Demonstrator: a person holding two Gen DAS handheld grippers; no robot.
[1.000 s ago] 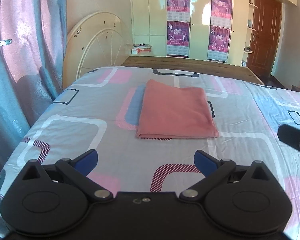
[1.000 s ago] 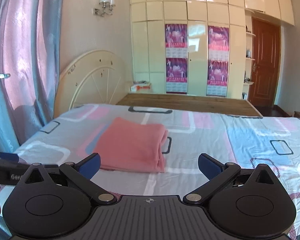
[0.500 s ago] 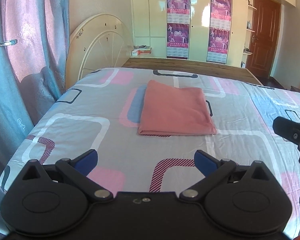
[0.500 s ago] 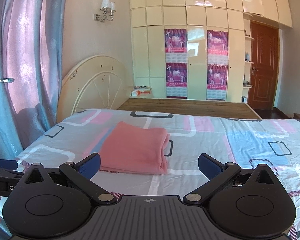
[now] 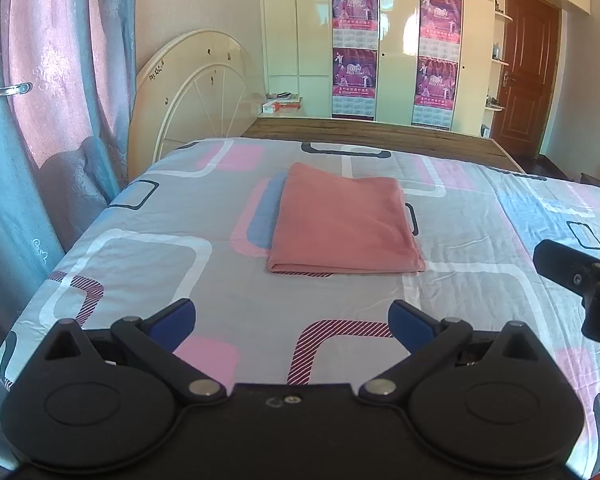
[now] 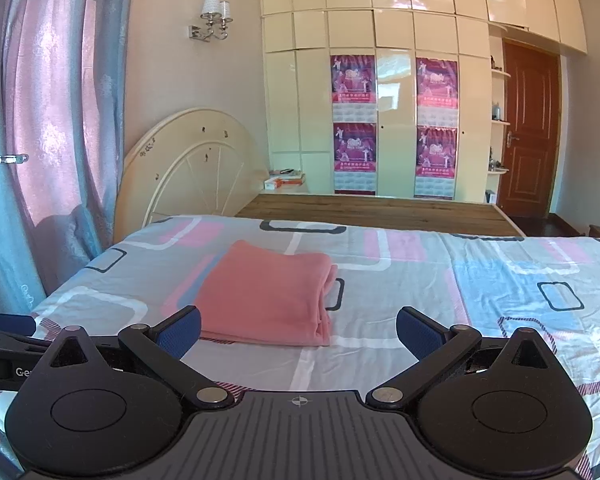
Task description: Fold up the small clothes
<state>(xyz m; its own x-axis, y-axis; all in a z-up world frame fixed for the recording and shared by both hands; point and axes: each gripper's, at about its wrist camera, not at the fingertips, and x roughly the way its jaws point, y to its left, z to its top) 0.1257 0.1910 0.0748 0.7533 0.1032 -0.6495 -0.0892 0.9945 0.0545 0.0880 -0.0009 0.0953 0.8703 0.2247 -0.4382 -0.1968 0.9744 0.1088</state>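
Note:
A pink garment [image 5: 344,220] lies folded into a flat rectangle in the middle of the bed [image 5: 140,264]; the right wrist view shows the same pink garment [image 6: 268,292] with its stacked layers along the right edge. My left gripper [image 5: 292,322] is open and holds nothing, hovering back from the garment's near edge. My right gripper [image 6: 298,330] is also open and empty, held low just before the garment. Each gripper's body shows at the edge of the other's view.
The bed [image 6: 500,288] carries a sheet with pink, blue and grey rectangles. A cream headboard [image 5: 196,92] leans at the far left by blue and pink curtains [image 5: 28,120]. Wardrobe doors with posters [image 6: 396,120] and a brown door [image 6: 528,128] stand beyond.
Both grippers have drawn back and tilted up from the garment, so it sits farther away and more of the wall shows. The garment has not moved.

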